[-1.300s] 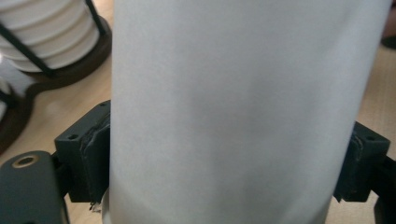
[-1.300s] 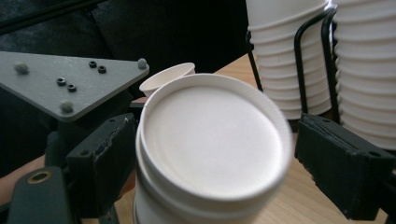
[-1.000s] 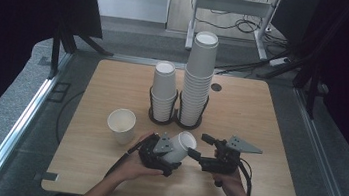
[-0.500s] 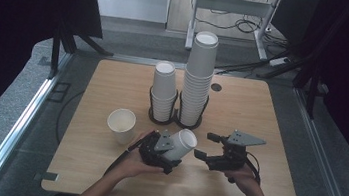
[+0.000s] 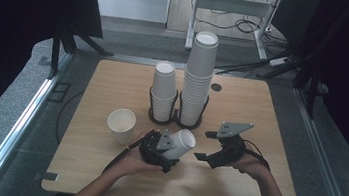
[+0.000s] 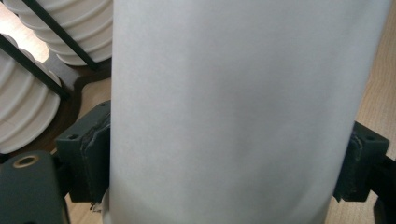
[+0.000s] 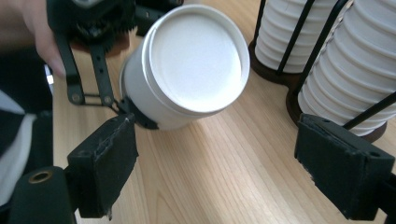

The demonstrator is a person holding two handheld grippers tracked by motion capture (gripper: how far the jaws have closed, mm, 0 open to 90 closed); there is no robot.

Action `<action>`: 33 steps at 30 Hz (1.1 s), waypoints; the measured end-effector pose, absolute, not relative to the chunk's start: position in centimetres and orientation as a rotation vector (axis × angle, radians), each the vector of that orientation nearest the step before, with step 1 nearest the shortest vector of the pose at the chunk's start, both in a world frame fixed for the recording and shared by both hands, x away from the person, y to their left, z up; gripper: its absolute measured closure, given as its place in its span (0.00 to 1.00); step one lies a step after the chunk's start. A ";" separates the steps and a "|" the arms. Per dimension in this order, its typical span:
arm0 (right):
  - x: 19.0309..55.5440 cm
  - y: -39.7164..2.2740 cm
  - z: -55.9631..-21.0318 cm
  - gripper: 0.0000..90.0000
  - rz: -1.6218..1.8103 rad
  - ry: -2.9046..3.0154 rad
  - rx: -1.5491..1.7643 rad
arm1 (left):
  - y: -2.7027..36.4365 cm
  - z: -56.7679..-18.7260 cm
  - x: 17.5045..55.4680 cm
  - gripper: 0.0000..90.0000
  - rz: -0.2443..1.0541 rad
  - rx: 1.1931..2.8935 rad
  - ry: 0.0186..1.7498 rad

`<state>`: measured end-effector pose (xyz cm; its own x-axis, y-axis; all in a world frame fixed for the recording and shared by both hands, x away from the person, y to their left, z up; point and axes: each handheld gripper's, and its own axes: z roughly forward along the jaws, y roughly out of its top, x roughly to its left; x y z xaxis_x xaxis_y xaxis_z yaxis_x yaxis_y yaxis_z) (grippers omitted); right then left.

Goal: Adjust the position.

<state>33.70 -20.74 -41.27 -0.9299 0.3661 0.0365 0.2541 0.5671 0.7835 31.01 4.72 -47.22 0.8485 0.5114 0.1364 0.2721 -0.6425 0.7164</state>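
A white paper cup (image 5: 180, 142) lies tilted on its side in my left gripper (image 5: 172, 149), whose jaws are shut on its wall just above the table's front middle. In the left gripper view the cup wall (image 6: 233, 107) stands between both pads (image 6: 93, 154). The cup's round end (image 7: 196, 58) faces my right gripper (image 7: 226, 168). That right gripper (image 5: 206, 145) hovers just right of the cup, open, with nothing between its pads. Another white cup (image 5: 121, 124) stands upright on the table to the left.
Two stacks of white cups sit in black wire holders behind the grippers, a short stack (image 5: 164, 90) and a tall stack (image 5: 199, 78). The wooden table (image 5: 261, 113) has bare room at right. A person's hands hold both grippers. Cables trail off the front edge.
My right gripper has lifted a little beside the cup, its jaws still apart. The left gripper and the cup it holds have stayed in place.
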 end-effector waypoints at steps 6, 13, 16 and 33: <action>34.4 -20.0 -41.1 0.15 1.211 2.708 0.508 | 4.6 -47.0 31.3 0.14 0.445 2.312 0.564; 34.7 -19.3 -41.3 0.15 1.119 2.751 0.459 | 4.2 -47.3 31.5 0.14 0.460 2.345 0.547; 34.9 -19.0 -41.2 0.15 1.073 2.772 0.446 | 3.9 -47.2 31.5 0.14 0.474 2.359 0.531; 35.7 -16.1 -41.2 0.15 0.772 2.940 0.279 | 1.1 -47.2 31.4 0.14 0.598 2.493 0.392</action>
<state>35.72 -16.12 -41.25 -0.9794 0.1982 -0.0398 0.1531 0.8558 0.4941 31.35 1.12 -47.20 0.8592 0.3895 0.3319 0.1491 -0.8109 0.5658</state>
